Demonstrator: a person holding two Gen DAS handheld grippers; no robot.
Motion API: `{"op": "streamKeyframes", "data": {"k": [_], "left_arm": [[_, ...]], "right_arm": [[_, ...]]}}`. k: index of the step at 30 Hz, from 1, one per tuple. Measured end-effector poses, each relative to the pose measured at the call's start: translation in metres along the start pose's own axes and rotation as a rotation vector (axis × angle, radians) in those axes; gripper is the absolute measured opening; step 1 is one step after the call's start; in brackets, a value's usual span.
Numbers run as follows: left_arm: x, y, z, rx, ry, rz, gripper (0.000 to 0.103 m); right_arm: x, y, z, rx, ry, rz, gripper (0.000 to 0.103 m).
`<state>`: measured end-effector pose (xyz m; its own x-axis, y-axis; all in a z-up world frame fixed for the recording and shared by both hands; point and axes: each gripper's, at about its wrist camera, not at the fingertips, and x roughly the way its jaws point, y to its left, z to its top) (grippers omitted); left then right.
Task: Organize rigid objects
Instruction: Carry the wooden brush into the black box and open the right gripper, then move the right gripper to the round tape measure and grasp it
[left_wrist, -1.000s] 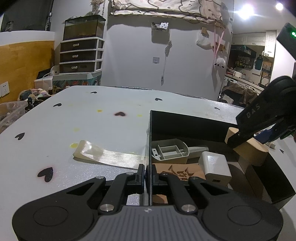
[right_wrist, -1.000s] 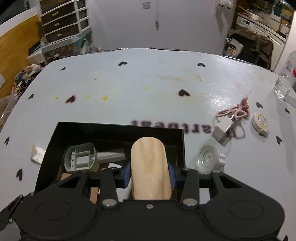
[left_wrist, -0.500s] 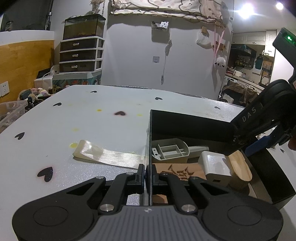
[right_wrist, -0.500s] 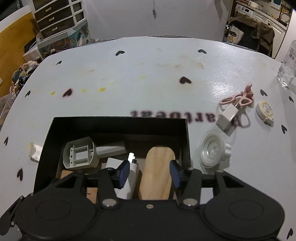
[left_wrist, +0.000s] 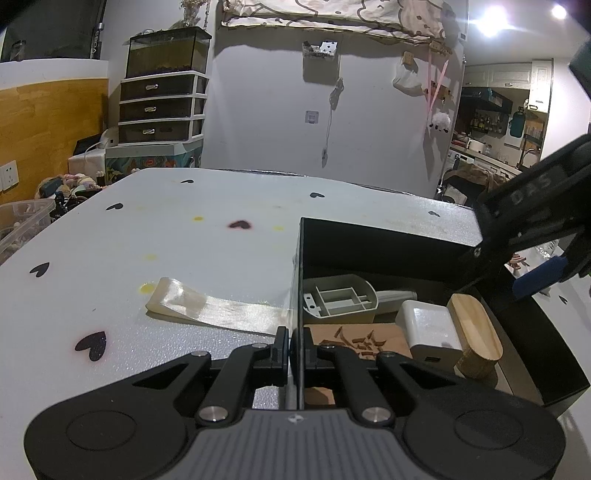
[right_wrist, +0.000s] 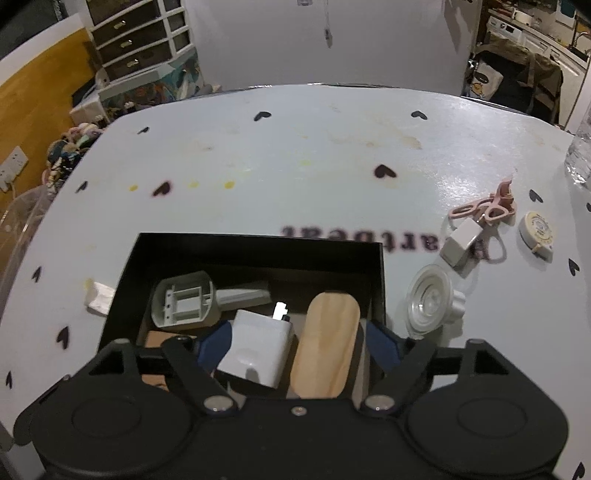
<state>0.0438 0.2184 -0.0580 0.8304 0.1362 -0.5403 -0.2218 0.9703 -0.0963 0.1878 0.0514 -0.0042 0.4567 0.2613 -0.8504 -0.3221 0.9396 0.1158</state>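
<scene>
1. The right gripper (right_wrist: 297, 341) hangs above the black box (right_wrist: 258, 243), its blue-padded tongs spread wide apart and holding nothing; a wooden block (right_wrist: 325, 343) with rounded ends lies free below, against the box's right-hand wall.

2. The left gripper (left_wrist: 295, 345) has its tongs pressed together on the box's near-left wall (left_wrist: 300, 280), apparently steadying it on the heart-printed table (left_wrist: 166, 229).

3. Beside the block in the box sit a white charger (right_wrist: 260, 345), touching it, a grey plastic scoop-shaped part (right_wrist: 184, 304) and a brown carved panel (left_wrist: 354, 338) underneath.

4. Outside the box, on the table to the right, wait a clear plastic disc-shaped part (right_wrist: 430, 301), a small white plug cube (right_wrist: 461, 245), pink scissors (right_wrist: 487, 206) and a round tape measure (right_wrist: 537, 230).

5. Handling, as a judgement: all look light and stiff. The disc looks smooth and may slip, so a pinch on its short white stem or across its rim seems safest.

6. The plug cube offers flat parallel faces, an easy grasp; a thin cord looped near it could snag.

7. The scissors lie low and flat; taking them across the joined handles looks more secure than the blades.

8. A strip of glossy tape (left_wrist: 207, 306) lies on the table left of the box.
</scene>
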Motion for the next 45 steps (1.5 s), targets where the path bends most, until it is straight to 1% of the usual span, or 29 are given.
{"op": "streamKeyframes", "data": {"k": [1,4,11,14,19,22,24,28,31,34,38,41,42,44,45], "left_arm": [[0.000,0.000,0.000,0.000,0.000,0.000,0.005],[0.000,0.000,0.000,0.000,0.000,0.000,0.005],[0.001,0.001,-0.001,0.000,0.002,0.001,0.005],[0.002,0.002,-0.002,0.000,0.002,0.002,0.005],[0.003,0.003,-0.003,0.001,0.003,0.004,0.005],[0.003,0.003,-0.003,0.000,0.003,0.003,0.005],[0.003,0.003,-0.003,0.000,0.003,0.004,0.005],[0.003,0.003,-0.003,0.002,0.003,0.004,0.005],[0.003,0.003,-0.003,0.001,0.003,0.004,0.005],[0.003,0.003,-0.003,0.002,0.003,0.004,0.005],[0.002,0.003,-0.003,0.004,0.006,0.007,0.005],[0.002,0.002,-0.003,0.004,0.008,0.010,0.005],[0.002,0.002,-0.003,0.004,0.008,0.010,0.005],[0.002,0.002,-0.003,0.007,0.009,0.013,0.005],[0.001,0.002,-0.003,0.007,0.010,0.013,0.005]], "right_arm": [[-0.002,0.001,-0.001,-0.008,-0.003,0.009,0.087],[-0.009,0.002,-0.003,-0.032,-0.021,0.026,0.093],[-0.034,-0.007,-0.001,-0.051,-0.103,0.024,0.099],[-0.042,-0.020,0.002,-0.034,-0.131,0.021,0.103],[-0.048,-0.051,0.011,0.010,-0.162,0.013,0.103],[-0.049,-0.074,0.018,0.042,-0.180,-0.028,0.103],[-0.048,-0.093,0.022,0.084,-0.196,-0.062,0.103],[-0.041,-0.136,0.032,0.167,-0.227,-0.136,0.103],[-0.029,-0.169,0.040,0.222,-0.222,-0.187,0.103],[-0.017,-0.200,0.045,0.265,-0.226,-0.177,0.103],[-0.001,-0.229,0.046,0.312,-0.257,-0.212,0.103],[0.016,-0.243,0.046,0.322,-0.237,-0.212,0.103],[0.023,-0.247,0.046,0.322,-0.232,-0.200,0.103],[0.031,-0.252,0.044,0.298,-0.270,-0.179,0.103],[0.034,-0.252,0.043,0.267,-0.305,-0.193,0.103]]}}
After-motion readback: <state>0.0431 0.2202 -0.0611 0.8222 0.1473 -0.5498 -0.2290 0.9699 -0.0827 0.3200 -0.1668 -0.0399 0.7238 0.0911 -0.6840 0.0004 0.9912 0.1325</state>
